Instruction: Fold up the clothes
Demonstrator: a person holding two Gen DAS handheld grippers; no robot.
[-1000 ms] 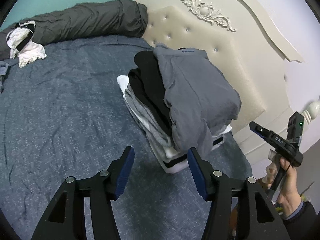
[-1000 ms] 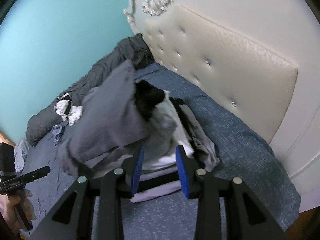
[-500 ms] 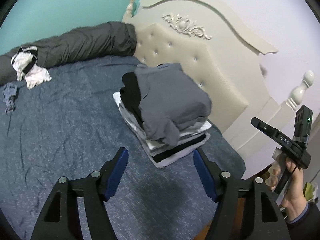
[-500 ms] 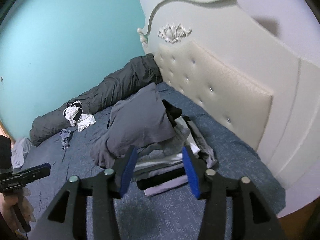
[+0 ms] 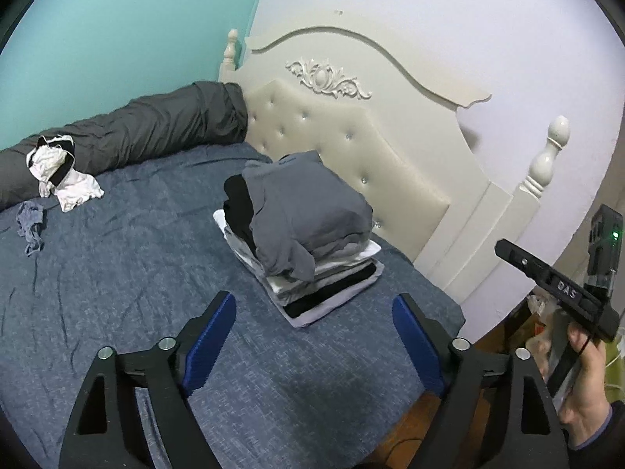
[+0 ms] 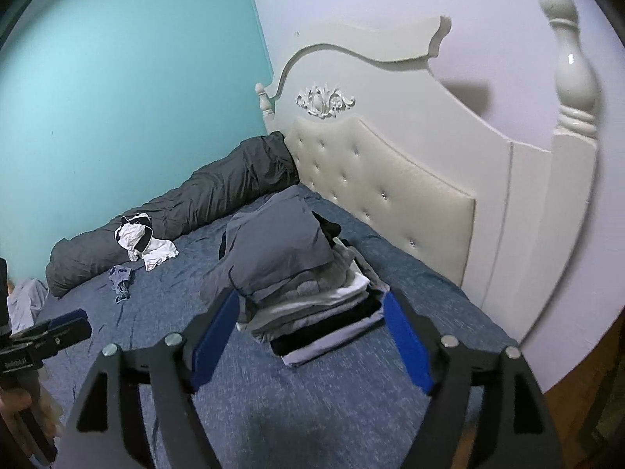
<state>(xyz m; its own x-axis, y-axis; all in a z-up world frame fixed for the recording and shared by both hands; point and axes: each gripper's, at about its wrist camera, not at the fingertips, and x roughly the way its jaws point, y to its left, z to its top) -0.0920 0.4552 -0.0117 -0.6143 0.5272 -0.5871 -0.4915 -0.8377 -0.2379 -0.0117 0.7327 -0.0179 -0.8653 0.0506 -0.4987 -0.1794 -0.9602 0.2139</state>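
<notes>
**Next garment to be fetched; stack left alone**

Both sets of jaws are spread wide and nothing is held in either. The left gripper (image 5: pixel 314 322) is poised above bare sheet (image 5: pixel 117 273) just short of the stack (image 5: pixel 300 234); the right gripper (image 6: pixel 310 330) is poised likewise, and its blue pads (image 6: pixel 406 342) frame the stack's near end without touching it. The stack lies close to the headboard (image 5: pixel 351 156), and a grey top (image 5: pixel 300 203) is draped loosely over it, with one edge sagging down the near side. The folding of that piece is judged finished. Well away from the stack, by the dark bolster (image 5: pixel 136 129), a white and black bundle (image 5: pixel 58 172) and a small blue-grey piece (image 5: pixel 31 226) are left unfolded. One of these is best taken next, pinched at an edge, and spread flat on open sheet clear of the stack, so that the sagging top is not dragged off.
</notes>
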